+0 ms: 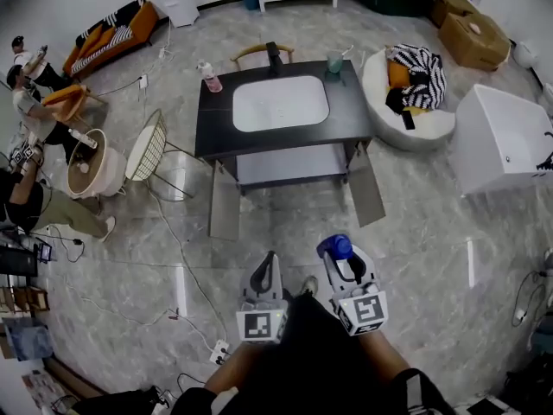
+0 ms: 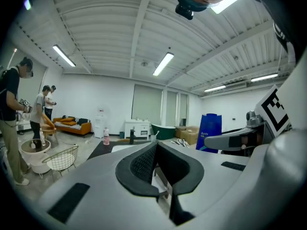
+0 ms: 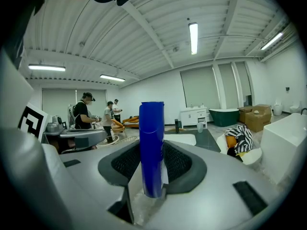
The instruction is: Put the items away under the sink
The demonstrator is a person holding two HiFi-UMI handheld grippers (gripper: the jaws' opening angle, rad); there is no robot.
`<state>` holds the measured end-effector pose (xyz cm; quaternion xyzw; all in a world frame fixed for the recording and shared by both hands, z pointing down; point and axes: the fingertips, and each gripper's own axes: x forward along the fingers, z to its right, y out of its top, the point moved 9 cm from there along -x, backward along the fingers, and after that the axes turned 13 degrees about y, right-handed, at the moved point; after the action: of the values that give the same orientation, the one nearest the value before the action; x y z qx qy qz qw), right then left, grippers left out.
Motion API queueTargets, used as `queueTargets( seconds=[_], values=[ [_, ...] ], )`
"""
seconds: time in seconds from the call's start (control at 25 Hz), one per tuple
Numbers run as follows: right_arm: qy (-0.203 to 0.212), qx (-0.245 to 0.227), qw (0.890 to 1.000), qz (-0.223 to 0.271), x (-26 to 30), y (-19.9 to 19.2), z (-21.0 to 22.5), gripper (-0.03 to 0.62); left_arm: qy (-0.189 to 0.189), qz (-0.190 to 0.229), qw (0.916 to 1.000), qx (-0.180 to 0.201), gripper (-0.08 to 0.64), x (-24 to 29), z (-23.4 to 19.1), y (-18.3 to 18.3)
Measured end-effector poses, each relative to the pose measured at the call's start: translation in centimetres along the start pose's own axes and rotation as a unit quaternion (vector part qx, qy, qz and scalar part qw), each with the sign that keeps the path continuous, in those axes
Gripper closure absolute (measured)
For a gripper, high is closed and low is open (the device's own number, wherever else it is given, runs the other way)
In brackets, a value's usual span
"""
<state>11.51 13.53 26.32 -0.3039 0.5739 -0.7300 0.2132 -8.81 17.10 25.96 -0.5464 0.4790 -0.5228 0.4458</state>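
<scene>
Well back from the sink cabinet (image 1: 216, 124), the right gripper (image 1: 348, 264) is pinching a blue bottle (image 3: 152, 147) low on its body. The bottle stands out along the jaws, a firm hold for carrying, I'd say. The left gripper (image 1: 266, 277) rides alongside with its jaws pressed together on nothing, a spare for now. Both cabinet doors (image 1: 225, 204) hang wide open, baring the shelf (image 1: 289, 164) under the basin, which looks like the bottle's destination. A pink bottle (image 1: 210, 78) and a cup (image 1: 334, 60) stand on the counter, not yet put away. Open floor lies between the carried bottle and the shelf.
</scene>
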Motion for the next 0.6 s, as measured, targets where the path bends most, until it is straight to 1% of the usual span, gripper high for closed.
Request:
queueTargets(
  seconds=[0.12,0.2,0.36,0.48,0.6],
  values=[
    [-0.001,-0.006,1.0,-0.003,1.5,-0.1,1.3,0.445,0.002,0.0,1.0,-0.005,0.545,2.0,-0.4,0.2],
    [-0.004,-0.007,1.0,-0.005,2.6,-0.5,2.3,0.445,0.0,-0.002,1.0,-0.005,0.545,3.6,-0.6,-0.3],
    [-0.029,0.0,0.999,-0.011,6.1,-1.6,5.1,0.445,-0.016,-0.007,0.9998,-0.005,0.545,8.5,-1.5,-1.8],
    [-0.048,-0.007,0.999,-0.015,8.7,-2.6,6.8,0.445,-0.035,-0.018,0.9992,-0.006,0.545,12.0,-2.2,-3.6],
    [-0.057,-0.015,0.998,-0.008,10.8,-4.6,9.1,0.445,-0.055,-0.019,0.9983,-0.001,0.545,15.9,-2.3,-6.3]
  ],
)
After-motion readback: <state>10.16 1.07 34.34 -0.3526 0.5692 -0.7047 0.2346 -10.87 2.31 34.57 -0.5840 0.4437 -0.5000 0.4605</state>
